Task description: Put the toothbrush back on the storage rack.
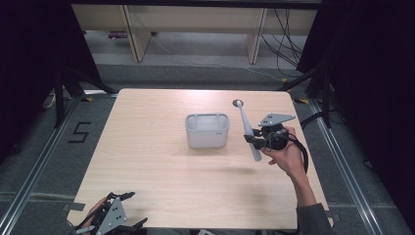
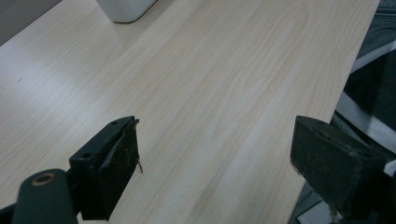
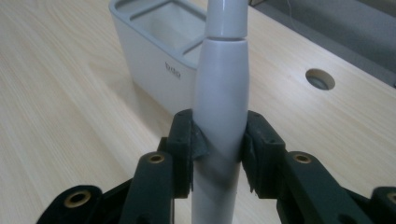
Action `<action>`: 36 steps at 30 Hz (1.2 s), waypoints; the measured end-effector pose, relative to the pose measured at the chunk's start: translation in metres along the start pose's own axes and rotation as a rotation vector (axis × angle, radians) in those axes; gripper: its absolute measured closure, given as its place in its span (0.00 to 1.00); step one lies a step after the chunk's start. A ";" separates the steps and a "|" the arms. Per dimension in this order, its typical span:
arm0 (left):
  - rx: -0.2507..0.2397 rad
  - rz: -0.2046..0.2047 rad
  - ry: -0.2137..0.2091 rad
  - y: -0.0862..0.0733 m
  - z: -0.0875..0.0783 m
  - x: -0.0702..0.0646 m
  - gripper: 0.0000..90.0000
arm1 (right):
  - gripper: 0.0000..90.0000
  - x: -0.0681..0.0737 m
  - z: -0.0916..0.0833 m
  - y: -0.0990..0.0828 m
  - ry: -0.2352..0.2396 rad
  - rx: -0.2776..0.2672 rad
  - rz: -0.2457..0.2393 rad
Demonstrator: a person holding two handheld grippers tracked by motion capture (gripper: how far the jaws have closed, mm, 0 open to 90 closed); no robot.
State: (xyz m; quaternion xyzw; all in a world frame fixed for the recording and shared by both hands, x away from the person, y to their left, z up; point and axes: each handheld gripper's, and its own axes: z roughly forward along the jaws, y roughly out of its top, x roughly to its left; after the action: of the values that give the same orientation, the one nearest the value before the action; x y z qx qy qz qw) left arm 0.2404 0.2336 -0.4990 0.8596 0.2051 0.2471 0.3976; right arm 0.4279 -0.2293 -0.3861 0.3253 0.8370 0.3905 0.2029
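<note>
Pale wood table [image 1: 147, 161] fills the frame's middle, dark floor round every edge, with wide bare board across its left and lower parts. At centre sits a white bin [image 1: 207, 130], well clear of all edges. Right of it, the right gripper [image 1: 258, 139] clamps a grey handle [image 1: 248, 131] at mid-length, its jaws pressed on both sides; the handle slants toward the upper frame, near the bin. At lower left, over the near edge, the left gripper [image 1: 128, 209] stands wide open, empty.
</note>
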 end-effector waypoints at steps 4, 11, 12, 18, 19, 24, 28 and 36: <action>-0.002 0.003 0.007 0.000 0.000 0.000 0.17 | 0.74 0.003 0.002 0.004 0.003 -0.029 0.014; -0.007 0.001 0.005 0.000 0.000 0.000 0.17 | 0.74 0.010 0.005 0.012 0.020 -0.105 0.043; -0.009 -0.001 0.005 0.000 0.000 0.000 0.17 | 0.74 0.011 0.006 0.013 0.022 -0.112 0.040; -0.009 -0.005 0.007 0.000 -0.001 0.000 0.17 | 0.74 0.016 0.009 0.021 0.037 -0.157 0.055; -0.014 -0.004 0.009 0.000 0.000 0.001 0.17 | 0.74 0.014 0.009 0.023 0.031 -0.172 0.022; 0.003 0.003 0.007 0.000 -0.001 0.001 0.17 | 0.74 0.018 0.014 0.032 0.052 -0.192 0.046; 0.004 0.004 0.007 0.000 -0.001 0.001 0.17 | 0.74 0.021 0.017 0.041 0.068 -0.214 0.042; -0.009 -0.003 0.009 0.000 0.000 0.001 0.17 | 0.74 0.028 0.025 0.062 0.099 -0.271 0.049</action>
State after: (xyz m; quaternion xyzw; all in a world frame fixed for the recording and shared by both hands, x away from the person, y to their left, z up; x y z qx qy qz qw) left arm 0.2409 0.2340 -0.4993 0.8564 0.2068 0.2512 0.4009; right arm 0.4464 -0.1666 -0.3548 0.2956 0.7774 0.5203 0.1937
